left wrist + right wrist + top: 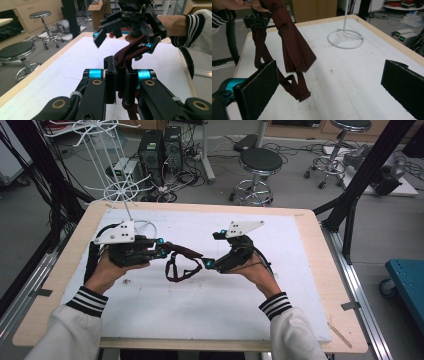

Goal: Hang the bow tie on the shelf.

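Observation:
A dark red bow tie (184,252) with a looped strap (178,271) hangs above the white board. My left gripper (164,251) is shut on it; in the left gripper view its jaws (120,83) pinch the red fabric (128,54). My right gripper (212,250) stands open just right of the tie, and in the left gripper view it (126,42) faces me with the fabric reaching one of its fingers. In the right gripper view the wide-apart pads (259,86) flank the hanging bow tie (295,51), and the strap (294,86) dangles beside the left pad.
A white foam board (200,295) covers the wooden table (327,285). A white wire stand (119,190) rises at the back left, its ring base (345,37) resting on the board. Stools (260,162), computers and cables fill the floor behind.

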{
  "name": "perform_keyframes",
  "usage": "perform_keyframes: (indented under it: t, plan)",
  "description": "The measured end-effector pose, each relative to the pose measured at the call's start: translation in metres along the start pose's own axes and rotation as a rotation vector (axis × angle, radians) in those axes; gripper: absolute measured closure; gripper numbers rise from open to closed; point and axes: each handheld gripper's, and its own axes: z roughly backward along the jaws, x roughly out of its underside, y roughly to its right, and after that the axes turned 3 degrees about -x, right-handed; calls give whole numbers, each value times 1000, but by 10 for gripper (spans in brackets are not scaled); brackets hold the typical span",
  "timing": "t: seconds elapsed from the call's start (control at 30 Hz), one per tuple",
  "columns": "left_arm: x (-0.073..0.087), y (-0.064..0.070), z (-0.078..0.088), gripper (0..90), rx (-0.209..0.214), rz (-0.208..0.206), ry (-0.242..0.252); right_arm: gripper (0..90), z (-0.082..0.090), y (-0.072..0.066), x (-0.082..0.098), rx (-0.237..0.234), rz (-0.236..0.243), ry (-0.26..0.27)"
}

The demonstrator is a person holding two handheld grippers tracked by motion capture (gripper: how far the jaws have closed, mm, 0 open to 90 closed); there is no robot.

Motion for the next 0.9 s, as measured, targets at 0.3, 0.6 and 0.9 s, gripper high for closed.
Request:
perform_keyframes:
  t: [0.3, 0.6, 0.9]
  plan:
    - [0, -5, 19, 831, -71, 7, 11, 6, 20, -1, 15, 58, -34, 24]
    - [-1, -12, 42, 830, -139, 11, 27, 6, 38, -4, 26, 104, -47, 42]
    - [-1, -19, 63, 830, -209, 20, 63, 6, 57, -5, 39, 167, -59, 70]
